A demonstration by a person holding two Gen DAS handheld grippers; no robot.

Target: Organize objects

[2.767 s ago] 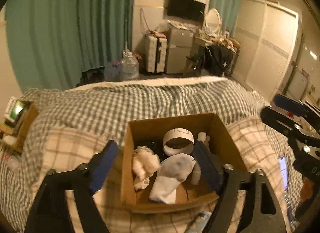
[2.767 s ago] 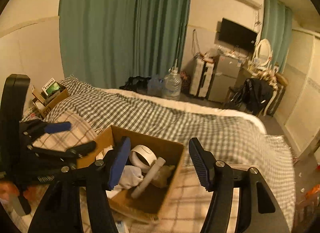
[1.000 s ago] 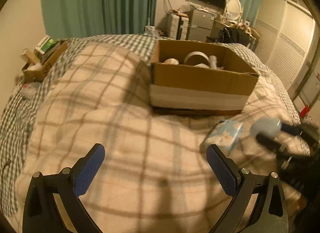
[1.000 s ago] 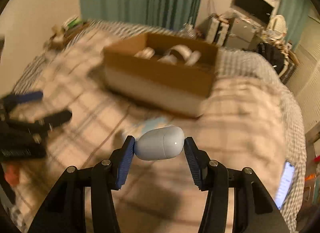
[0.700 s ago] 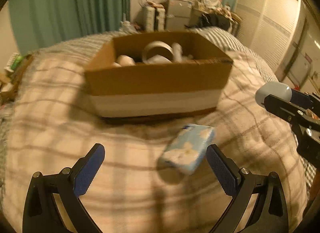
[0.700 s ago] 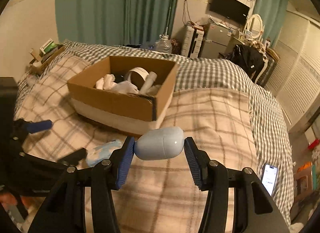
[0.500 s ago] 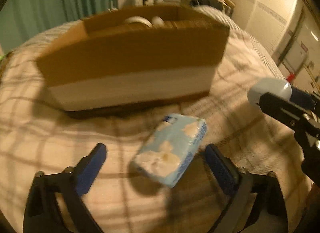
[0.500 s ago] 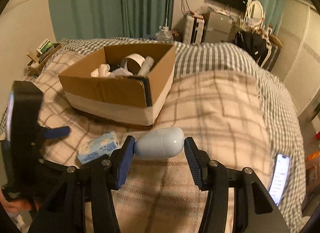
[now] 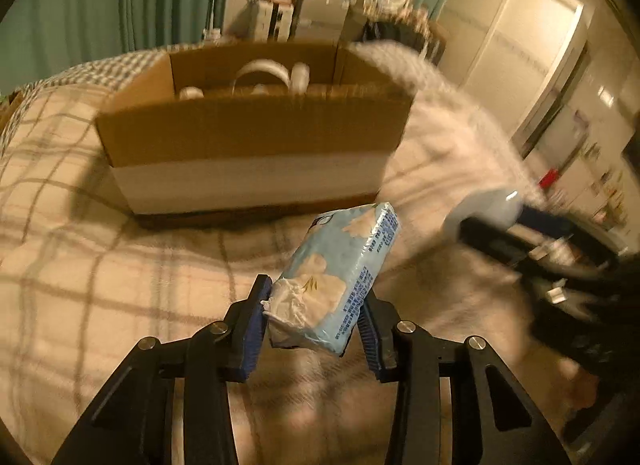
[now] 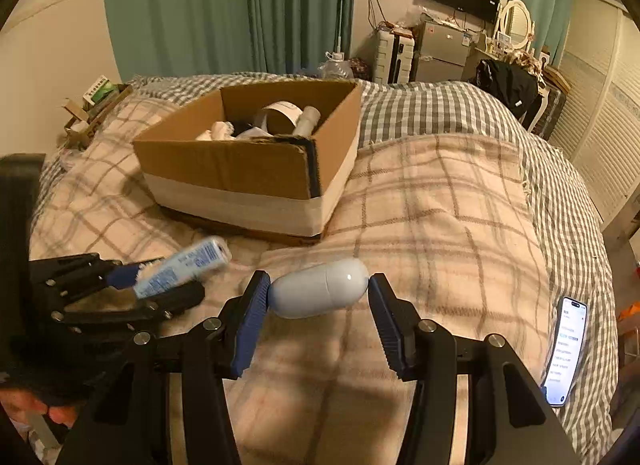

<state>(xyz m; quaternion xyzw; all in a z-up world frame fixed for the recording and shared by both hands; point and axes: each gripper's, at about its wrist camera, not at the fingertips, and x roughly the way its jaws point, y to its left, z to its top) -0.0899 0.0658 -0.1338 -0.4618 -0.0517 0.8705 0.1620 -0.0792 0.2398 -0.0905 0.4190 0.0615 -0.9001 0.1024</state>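
Plaid bedding [image 10: 432, 205] covers the bed, and a cardboard box [image 10: 248, 169] sits on it toward the far side, holding a white ring, a tube and what look like bunched cloths. Nearer, the left gripper [image 9: 314, 329] has its jaws pinching a pale blue tissue pack [image 9: 340, 273], lifted off the blanket just in front of the box. To its right, the right gripper [image 10: 318, 313] clamps a light blue capsule-shaped case [image 10: 320, 292] crosswise. A lit phone [image 10: 566, 349] lies near the bed's right edge.
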